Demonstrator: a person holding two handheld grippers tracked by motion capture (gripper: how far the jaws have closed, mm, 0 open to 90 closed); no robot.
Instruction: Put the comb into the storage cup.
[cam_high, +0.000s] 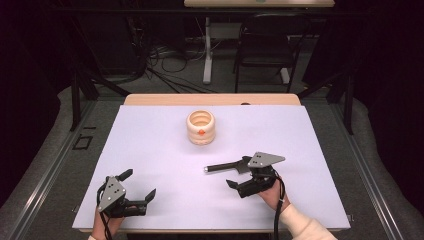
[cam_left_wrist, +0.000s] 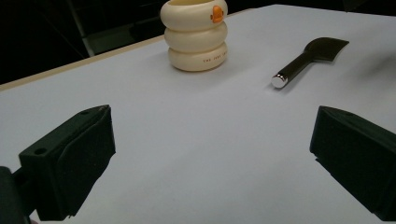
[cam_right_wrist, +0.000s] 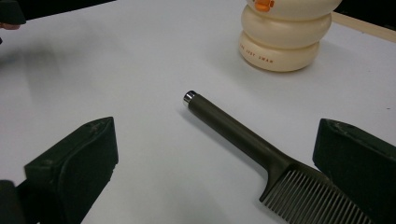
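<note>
Left gripper (cam_high: 141, 186) stood with jaws wide, nothing between them. Right gripper (cam_high: 244, 175) likewise spread; the dark comb (cam_right_wrist: 261, 158) lay between its jaws, apparently untouched. Beyond both, a cream ringed holder (cam_high: 200, 128) stood upright.

A dark room: black chair (cam_high: 264, 42), tangled floor cables (cam_high: 165, 60), grey carpet (cam_high: 45, 150).

We see a bright white table (cam_high: 165, 150) with dark all around it. Shadows are soft. The comb's (cam_right_wrist: 261, 154) metal tip shines. The high view is a little fuzzy.
</note>
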